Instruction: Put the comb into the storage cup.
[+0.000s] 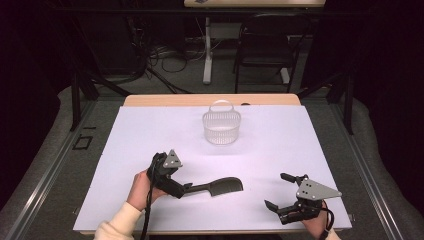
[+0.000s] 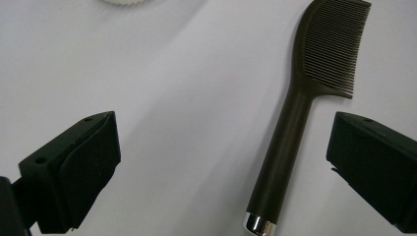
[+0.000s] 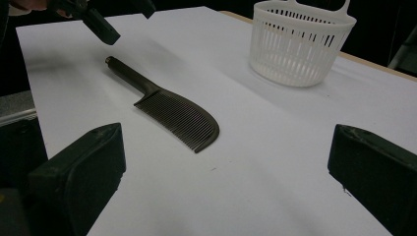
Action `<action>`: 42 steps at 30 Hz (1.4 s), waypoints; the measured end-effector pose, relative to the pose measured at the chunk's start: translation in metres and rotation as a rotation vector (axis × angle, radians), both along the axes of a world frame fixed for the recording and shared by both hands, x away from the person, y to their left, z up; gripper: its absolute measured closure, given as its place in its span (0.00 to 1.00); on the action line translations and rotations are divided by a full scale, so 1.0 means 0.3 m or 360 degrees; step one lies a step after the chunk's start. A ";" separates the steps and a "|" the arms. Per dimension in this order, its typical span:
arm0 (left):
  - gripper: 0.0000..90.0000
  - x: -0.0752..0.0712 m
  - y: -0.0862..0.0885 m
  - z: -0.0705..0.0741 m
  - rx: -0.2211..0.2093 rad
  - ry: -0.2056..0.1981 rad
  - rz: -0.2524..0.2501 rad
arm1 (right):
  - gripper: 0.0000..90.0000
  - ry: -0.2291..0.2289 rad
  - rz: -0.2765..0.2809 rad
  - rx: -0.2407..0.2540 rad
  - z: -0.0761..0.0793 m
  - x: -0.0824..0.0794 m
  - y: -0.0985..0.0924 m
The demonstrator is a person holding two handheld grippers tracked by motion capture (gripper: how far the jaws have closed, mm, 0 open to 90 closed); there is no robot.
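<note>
White sheet (image 1: 150, 130) over a wooden table, dark room behind. Right gripper (image 1: 280, 191) near edge, jaws wide, empty. Left gripper (image 2: 223, 162) jaws wide apart, black comb (image 1: 220, 186) lying flat between them, untouched. White basket (image 1: 221, 126) farther back. No readable writing.

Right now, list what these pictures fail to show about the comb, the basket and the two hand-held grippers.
- Comb: in the high view the left hand-held gripper covers its handle end; teeth too small to make out.
- Comb, left gripper view: the bottom edge cuts its silver cap.
- Basket: the top edge there leaves just a sliver of rim.
- Basket, right gripper view: handle cut off by the top edge.
- Right hand-held gripper: the person's hand is cut by the high view's bottom edge.
</note>
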State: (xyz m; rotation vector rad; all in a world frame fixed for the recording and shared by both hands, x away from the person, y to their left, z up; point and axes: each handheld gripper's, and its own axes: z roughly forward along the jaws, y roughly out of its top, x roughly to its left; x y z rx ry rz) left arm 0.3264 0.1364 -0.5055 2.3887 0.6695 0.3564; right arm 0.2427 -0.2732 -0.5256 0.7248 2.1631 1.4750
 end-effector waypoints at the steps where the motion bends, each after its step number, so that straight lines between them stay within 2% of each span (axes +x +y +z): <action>1: 0.00 -0.002 -0.003 0.001 0.0007 -0.0005 -0.0009 | 0.01 0.0000 0.0000 0.0000 0.000 0.000 0.000; 10: 0.00 -0.012 -0.033 0.009 0.0087 -0.0034 -0.0059 | 0.01 0.0004 -0.0003 -0.0001 -0.001 0.000 0.001; 23: 0.00 -0.010 -0.081 0.015 0.0184 -0.0010 -0.0121 | 0.01 0.0006 -0.0003 -0.0005 -0.002 0.002 0.003; 32: 0.01 0.001 -0.126 0.015 0.0331 0.0019 -0.0176 | 0.01 0.0010 -0.0001 -0.0001 -0.003 0.003 0.003; 38: 0.07 0.003 -0.156 0.007 0.0386 0.0031 -0.0207 | 0.01 0.0010 -0.0002 -0.0002 -0.002 0.002 0.002; 42: 0.18 0.008 -0.175 -0.005 0.0419 0.0075 -0.0252 | 0.01 0.0011 -0.0002 0.0000 -0.002 0.002 0.002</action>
